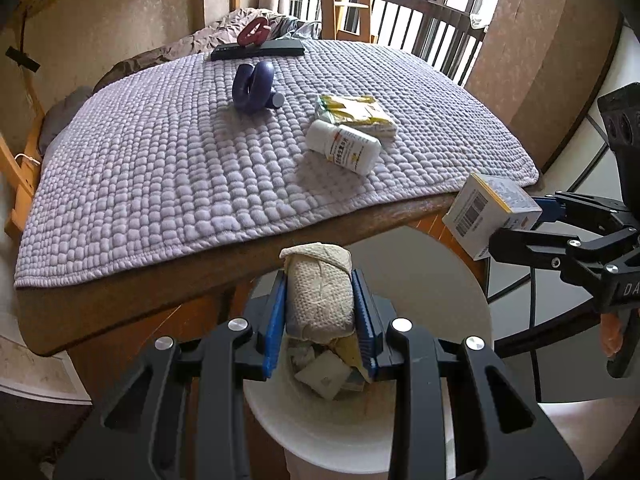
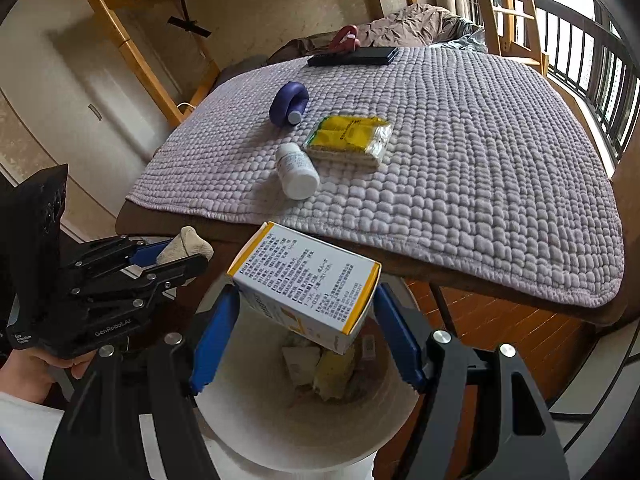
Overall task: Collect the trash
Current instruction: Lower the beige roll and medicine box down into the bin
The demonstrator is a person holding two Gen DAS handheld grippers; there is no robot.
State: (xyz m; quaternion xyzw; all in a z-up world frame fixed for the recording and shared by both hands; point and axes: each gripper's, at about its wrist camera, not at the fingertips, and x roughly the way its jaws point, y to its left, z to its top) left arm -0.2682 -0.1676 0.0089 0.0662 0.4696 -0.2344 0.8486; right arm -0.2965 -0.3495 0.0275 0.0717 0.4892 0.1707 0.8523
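1. The left gripper (image 1: 320,300) hangs over a white bin (image 1: 460,280) beside the table. Its blue pads pinch a wad of beige tissue (image 1: 320,296) from both sides.
2. The right gripper (image 2: 306,316) hangs over the same bin, next to the left one. Its pads clamp a white and yellow box (image 2: 308,280) by its two ends, with the box tilted.
3. Inside the bin lie scraps of paper and a yellow piece (image 2: 332,372).
4. A lilac quilted mat (image 1: 160,184) covers the table (image 1: 132,304).
5. On the mat, a white bottle (image 1: 344,146) lies on its side, touching a yellow packet (image 1: 354,114).
6. Farther back sit a purple ring toy (image 1: 254,86), a black flat case (image 1: 258,50) and a red object (image 1: 254,32).
7. A hand (image 2: 24,372) and a white sleeve (image 2: 28,432) show at the lower left of the right wrist view.
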